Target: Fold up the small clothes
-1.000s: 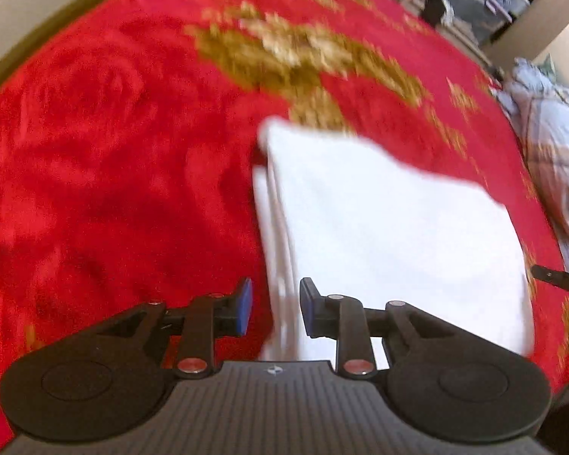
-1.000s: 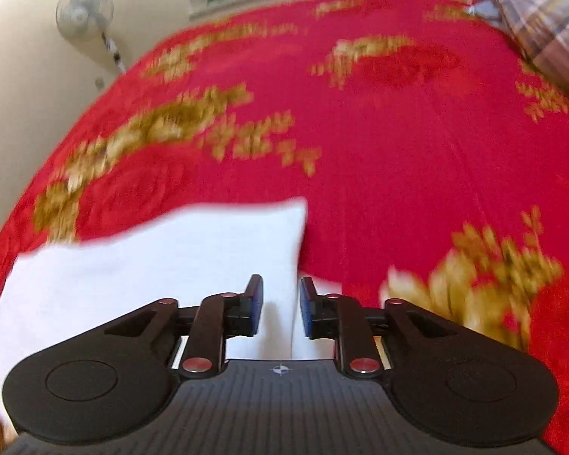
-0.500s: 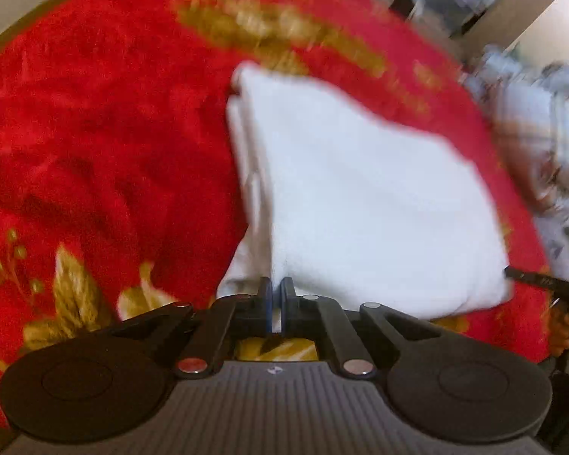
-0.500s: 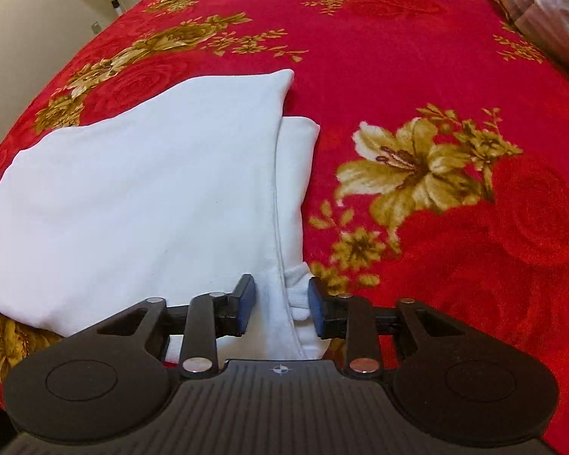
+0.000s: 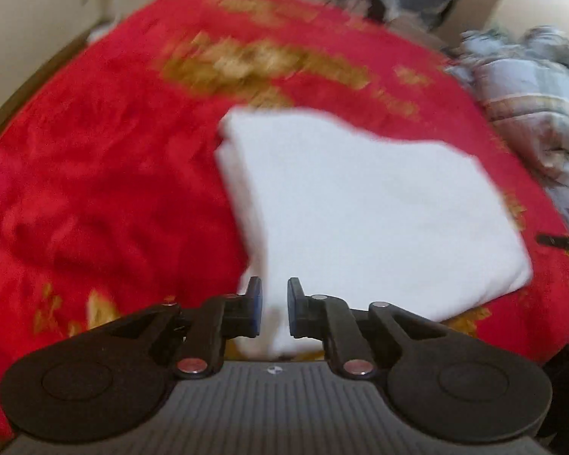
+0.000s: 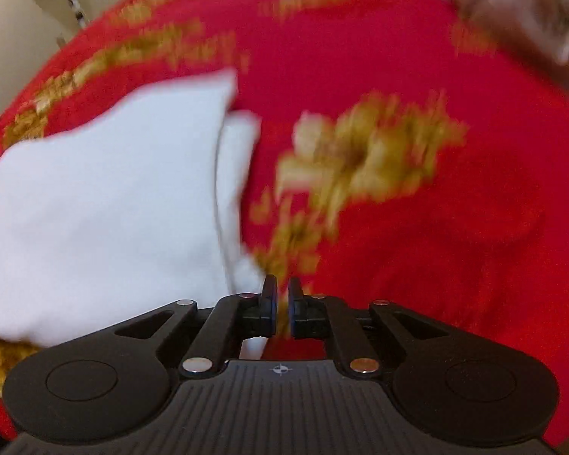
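Change, left side: half a second ago the left tongs were shut at the near corner of the folded white cotton garment; now their blue-padded fingers stand apart, with white cloth showing in the gap but not pinched.
Change, right side: half a second ago the right tongs were spread wide over the garment's near edge; now only a narrow slit remains between them, and through it shows the bed cover, not cloth.
Meaning for the task: judging from both releases, the fold in hand looks finished and the garment has been let go; a further fold or a tidy-up may follow.
Garment position: it lies flat as a rough rectangle on the red plush bedspread with gold flowers, filling the centre and right of the left view, and the left half of the right view, with a layered edge along its right side.
Left tongs pose: low at the bottom centre of the frame, pointing forward over the garment's near left corner.
Right tongs pose: bottom centre of the frame, just right of the garment's near right corner, over bare bedspread.
Image quality: both views are motion-blurred.
Surroundings: a crumpled pale plaid quilt sits at the upper right of the left view.
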The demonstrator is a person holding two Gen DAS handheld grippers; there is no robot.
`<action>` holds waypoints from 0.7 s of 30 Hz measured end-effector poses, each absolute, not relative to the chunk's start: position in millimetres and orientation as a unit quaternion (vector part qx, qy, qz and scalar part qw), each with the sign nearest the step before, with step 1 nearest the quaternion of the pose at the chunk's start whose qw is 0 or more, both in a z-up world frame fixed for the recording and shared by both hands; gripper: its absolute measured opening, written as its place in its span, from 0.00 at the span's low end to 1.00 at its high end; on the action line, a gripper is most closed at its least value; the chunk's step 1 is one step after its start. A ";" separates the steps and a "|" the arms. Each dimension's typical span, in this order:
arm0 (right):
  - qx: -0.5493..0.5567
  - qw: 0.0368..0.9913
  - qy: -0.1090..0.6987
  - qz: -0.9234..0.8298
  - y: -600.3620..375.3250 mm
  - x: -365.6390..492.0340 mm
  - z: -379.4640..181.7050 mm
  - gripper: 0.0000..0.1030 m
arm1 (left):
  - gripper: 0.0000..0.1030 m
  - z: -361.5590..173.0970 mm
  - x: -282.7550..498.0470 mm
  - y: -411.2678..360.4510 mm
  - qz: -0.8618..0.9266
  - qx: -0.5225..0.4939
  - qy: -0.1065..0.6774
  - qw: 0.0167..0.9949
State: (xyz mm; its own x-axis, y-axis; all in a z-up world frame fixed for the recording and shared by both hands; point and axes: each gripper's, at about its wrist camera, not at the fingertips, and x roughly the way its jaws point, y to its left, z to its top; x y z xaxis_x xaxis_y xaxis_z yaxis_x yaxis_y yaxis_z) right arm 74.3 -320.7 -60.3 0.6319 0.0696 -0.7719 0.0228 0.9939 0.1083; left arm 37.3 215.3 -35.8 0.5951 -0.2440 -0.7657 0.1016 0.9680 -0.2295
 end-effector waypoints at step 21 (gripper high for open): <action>-0.026 0.873 0.480 0.086 -276.3 76.9 -95.7 0.33 | 0.16 -54.8 52.9 191.2 -0.069 -0.035 0.472 0.878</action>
